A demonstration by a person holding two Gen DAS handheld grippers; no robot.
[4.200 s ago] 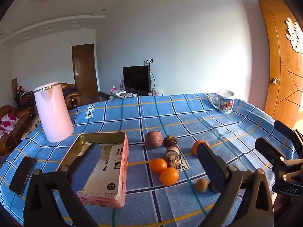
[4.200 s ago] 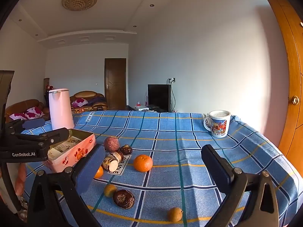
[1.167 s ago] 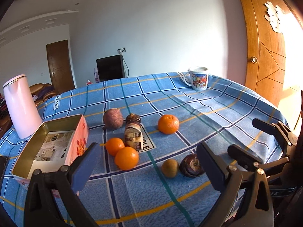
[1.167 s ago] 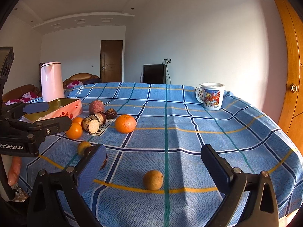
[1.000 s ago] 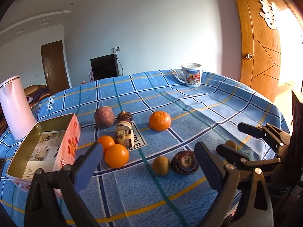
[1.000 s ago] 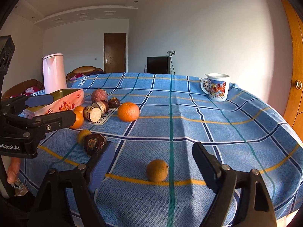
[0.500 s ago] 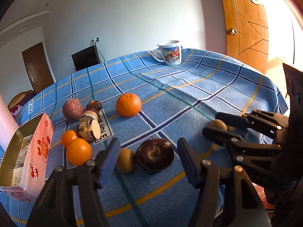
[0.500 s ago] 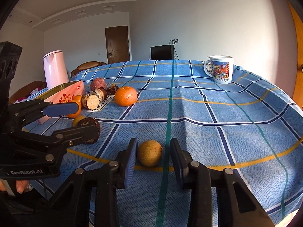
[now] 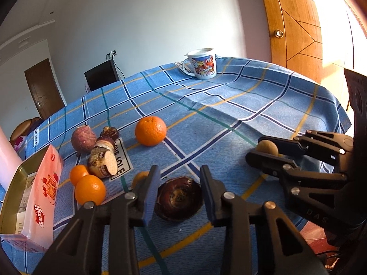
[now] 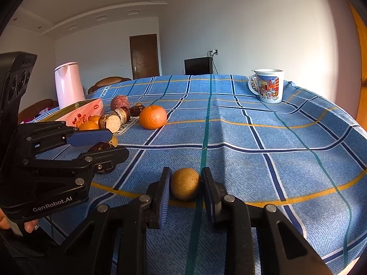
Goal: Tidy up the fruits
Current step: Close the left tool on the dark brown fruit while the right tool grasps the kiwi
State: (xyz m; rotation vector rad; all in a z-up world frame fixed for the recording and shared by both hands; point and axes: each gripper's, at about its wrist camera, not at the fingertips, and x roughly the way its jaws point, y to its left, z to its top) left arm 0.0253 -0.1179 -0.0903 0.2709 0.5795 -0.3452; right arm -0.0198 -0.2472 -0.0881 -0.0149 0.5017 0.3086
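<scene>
A: What colour was the tablecloth (image 10: 252, 137)?

B: Blue, checked with white, navy, green and yellow lines.

A: And the fruit?

B: The small round fruit (image 10: 184, 184) was tan-brown, the big orange (image 9: 150, 130) bright orange, the shrivelled fruit (image 9: 179, 198) dark reddish-brown.

A: The tin (image 9: 43, 190)?

B: Pink with red strawberries, gold inside.

A: The mug (image 10: 268, 85)?

B: White, with a red-and-blue cartoon print. The kettle (image 10: 68, 84) was pale pink.
</scene>
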